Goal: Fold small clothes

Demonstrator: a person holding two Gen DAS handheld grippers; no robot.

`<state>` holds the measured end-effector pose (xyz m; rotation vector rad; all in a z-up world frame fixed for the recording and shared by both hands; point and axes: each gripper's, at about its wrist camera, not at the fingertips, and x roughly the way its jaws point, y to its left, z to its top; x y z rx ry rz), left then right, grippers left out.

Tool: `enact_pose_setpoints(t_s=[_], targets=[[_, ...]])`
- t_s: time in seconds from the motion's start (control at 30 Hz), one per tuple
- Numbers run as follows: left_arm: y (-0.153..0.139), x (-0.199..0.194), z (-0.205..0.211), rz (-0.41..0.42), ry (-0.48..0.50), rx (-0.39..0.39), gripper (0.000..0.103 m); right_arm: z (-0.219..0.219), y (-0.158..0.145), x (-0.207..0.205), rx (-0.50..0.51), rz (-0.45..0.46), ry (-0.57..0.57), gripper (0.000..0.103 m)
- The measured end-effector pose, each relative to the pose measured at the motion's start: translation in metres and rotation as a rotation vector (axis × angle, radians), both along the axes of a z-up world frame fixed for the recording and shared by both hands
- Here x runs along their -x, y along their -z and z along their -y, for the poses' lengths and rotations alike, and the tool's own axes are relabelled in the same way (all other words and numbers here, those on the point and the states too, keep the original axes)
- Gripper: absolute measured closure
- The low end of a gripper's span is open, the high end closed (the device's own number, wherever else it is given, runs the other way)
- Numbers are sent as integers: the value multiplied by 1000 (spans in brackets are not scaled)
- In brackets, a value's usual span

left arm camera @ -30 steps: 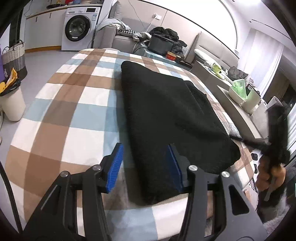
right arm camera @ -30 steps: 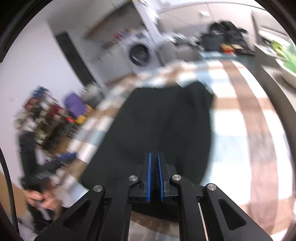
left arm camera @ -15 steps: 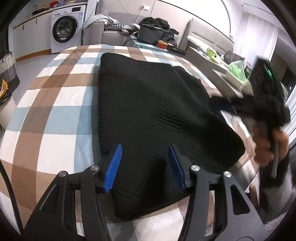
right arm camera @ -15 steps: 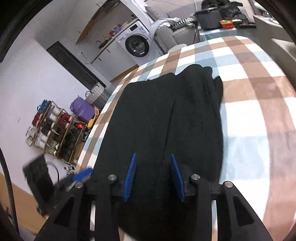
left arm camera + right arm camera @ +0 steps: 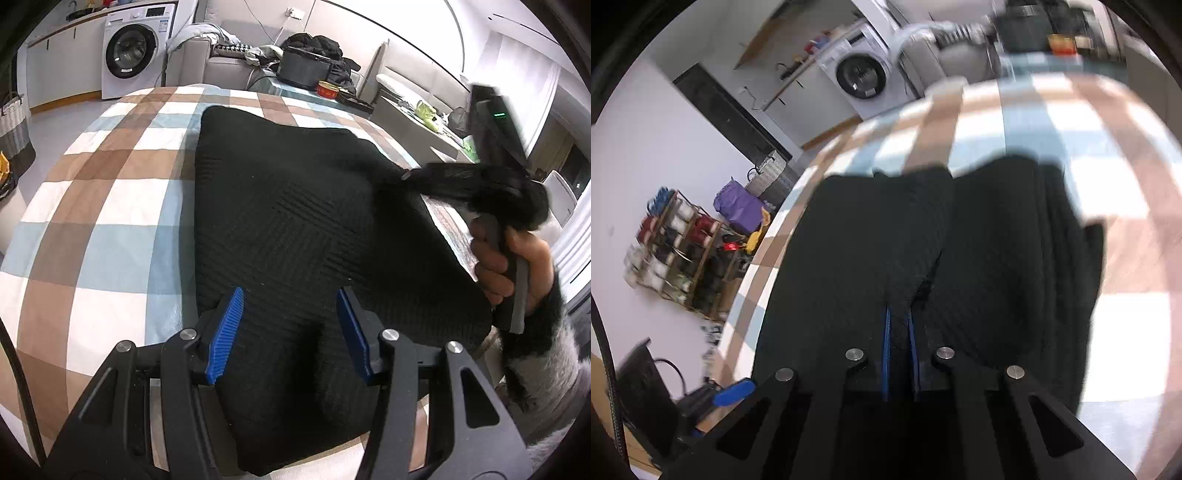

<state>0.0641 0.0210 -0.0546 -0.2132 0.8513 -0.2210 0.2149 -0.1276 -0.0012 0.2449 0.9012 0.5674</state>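
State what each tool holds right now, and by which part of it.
The right tool is shut on a pinched-up fold of the black knit garment near its right edge. The left tool is open over the garment's near end, holding nothing.

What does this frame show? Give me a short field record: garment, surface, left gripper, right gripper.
garment: black knit garment, lying flat, one part pinched and lifted
surface: checked cloth in brown, blue and white
left gripper: open over the garment's near edge, not pressing on it
right gripper: shut on a fold of the garment
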Motion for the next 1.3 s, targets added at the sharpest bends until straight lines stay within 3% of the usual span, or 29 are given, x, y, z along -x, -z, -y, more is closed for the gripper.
enact_pose_setpoints(t_s=[0.1,0.2,0.33,0.5,0.63,0.73,0.83,0.9,0.97,1.0,1.1,1.2,1.3], targets=[[-5,4,-2,17,0,4,53,7,-34,21,1,115,23,95],[-8,5,-3,27,-2,0,52,10,-43,31,50,152,45,95],[-4,2,-4,16,-3,-2,52,19,-8,15,107,21,86,95],[3,-1,-9,-13,-29,-23,52,31,25,1,55,-120,92,88],[6,-2,-13,-19,-40,-17,52,44,23,28,-11,-114,55,81],[8,-4,-12,-26,-41,-11,52,56,29,54,-99,-173,27,73],[8,-5,-7,-26,-33,-19,52,52,34,73,-125,-200,-25,71],[8,-4,-5,-23,-29,-21,51,42,38,79,-98,-195,-44,71],[6,-3,-3,-20,-30,-26,51,30,41,82,-40,-190,-59,89],[4,-3,-3,-17,-30,-25,51,26,39,83,-32,-173,-60,93],[-2,0,-6,-2,-31,-19,51,27,12,90,-51,-50,-50,94],[-6,2,-8,11,-41,-24,51,31,-7,105,-1,27,-26,94],[-6,2,-9,12,-43,-15,51,31,20,110,100,-31,13,94]])
